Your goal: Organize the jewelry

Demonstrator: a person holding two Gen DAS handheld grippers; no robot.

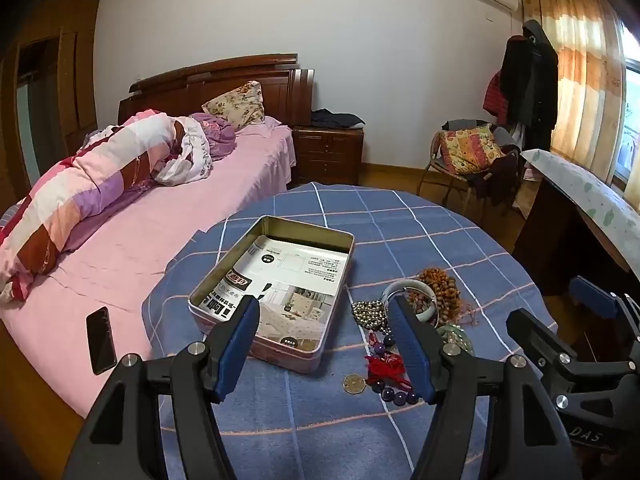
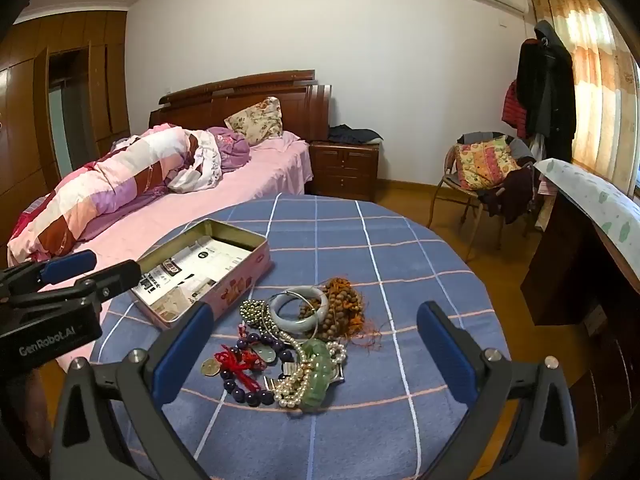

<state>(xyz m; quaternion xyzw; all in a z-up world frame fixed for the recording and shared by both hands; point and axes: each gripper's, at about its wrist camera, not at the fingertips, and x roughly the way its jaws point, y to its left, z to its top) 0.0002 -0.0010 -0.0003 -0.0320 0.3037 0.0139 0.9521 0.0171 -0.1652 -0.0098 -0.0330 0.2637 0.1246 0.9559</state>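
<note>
An open pink tin box, lined with printed paper, sits on the blue checked tablecloth. To its right lies a jewelry pile: a pale jade bangle, brown wooden beads with orange tassels, silver beads, purple beads with red cord, pearls, a green piece and a coin. My left gripper is open above the box's near right corner. My right gripper is open above the pile.
A bed with pink sheet lies left of the table, with a black phone on it. A chair with a cushion and a desk stand to the right. The left gripper's body shows at the left of the right wrist view.
</note>
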